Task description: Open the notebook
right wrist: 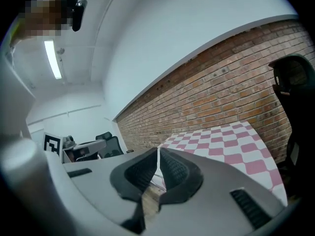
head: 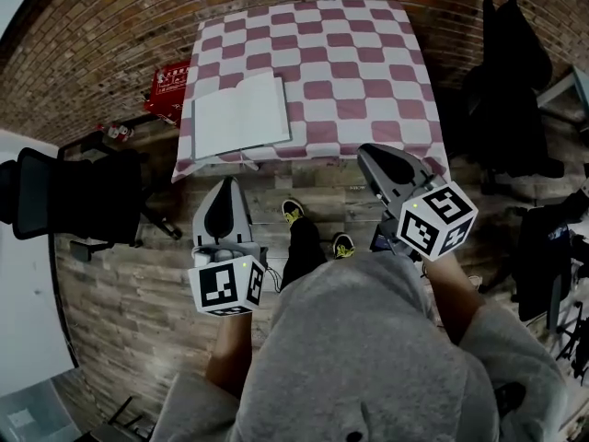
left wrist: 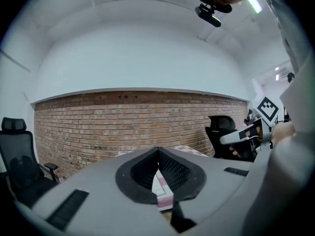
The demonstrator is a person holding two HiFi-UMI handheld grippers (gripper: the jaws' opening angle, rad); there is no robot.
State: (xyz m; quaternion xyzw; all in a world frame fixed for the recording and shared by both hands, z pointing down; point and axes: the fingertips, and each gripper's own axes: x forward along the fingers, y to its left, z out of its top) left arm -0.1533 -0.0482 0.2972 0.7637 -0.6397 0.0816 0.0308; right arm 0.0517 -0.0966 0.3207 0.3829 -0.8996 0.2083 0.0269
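Observation:
The notebook (head: 241,116) lies open on the left front part of the table (head: 368,72), which has a red-and-white checked cloth; its white pages face up. Both grippers are held back from the table's front edge, over the wooden floor. My left gripper (head: 226,182) points at the table below the notebook, and its jaws meet at the tips (left wrist: 158,149) with nothing between them. My right gripper (head: 363,148) is near the table's front right corner. It is shut and empty too (right wrist: 158,149), with the checked cloth (right wrist: 231,141) ahead of it.
A red box (head: 168,88) sits on the floor left of the table. A black office chair (head: 64,196) stands at the left and another dark chair (head: 511,72) at the right. The person's feet (head: 317,228) are in front of the table.

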